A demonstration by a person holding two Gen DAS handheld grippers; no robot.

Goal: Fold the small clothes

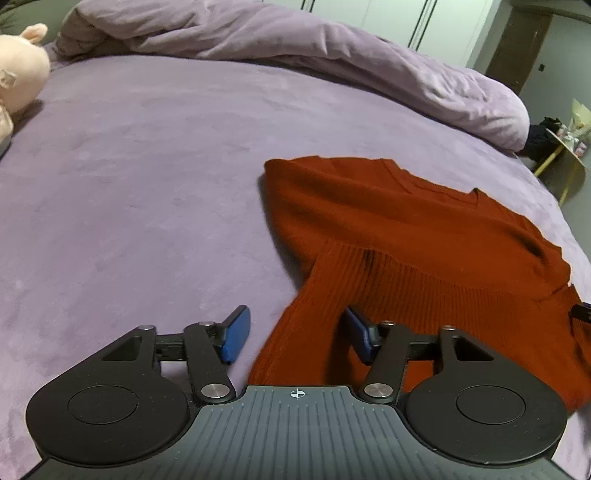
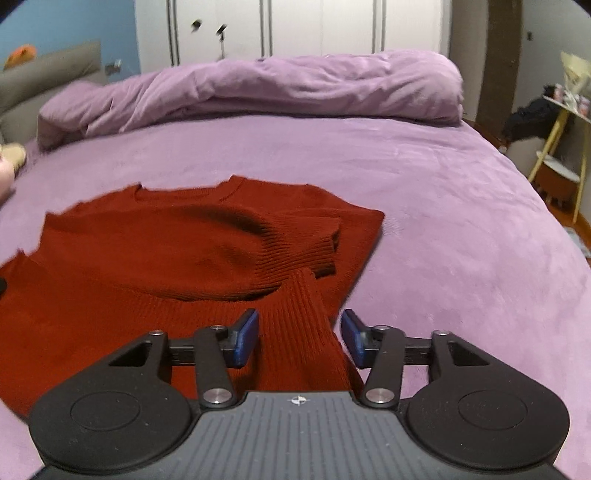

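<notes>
While no brand, label or legible writing showed anywhere in either view, the largest thing was the bed (image 1: 129, 184), covered in a lilac plush sheet. A rumpled lilac duvet (image 2: 277, 85) lay bunched along its far side, from ten to two o'clock in the right wrist view. White wardrobe doors (image 2: 314, 26) stood behind it at twelve o'clock.

The red knit sweater (image 2: 147, 258) lay flat on the sheet, partly folded, with a ribbed sleeve (image 2: 306, 247) turned across its body. In the left wrist view it spread from the centre toward four o'clock.

A yellow-legged side table (image 2: 561, 147) stood off the bed at three o'clock, with dark cloth heaped on it. A pale pink plush toy (image 1: 18, 70) sat at ten o'clock in the left wrist view.

The left gripper (image 1: 291, 336) stood roughly half open, its blue pads apart and clear of the knit; the sweater's ribbed edge lay between them, and its right pad hung over the fabric. The right gripper (image 2: 299, 338) was parted more narrowly, a ribbed fold of the sweater lying loose between its pads, neither pad pressing on it. The sweater's own folds blocked sight of what lay beneath.
</notes>
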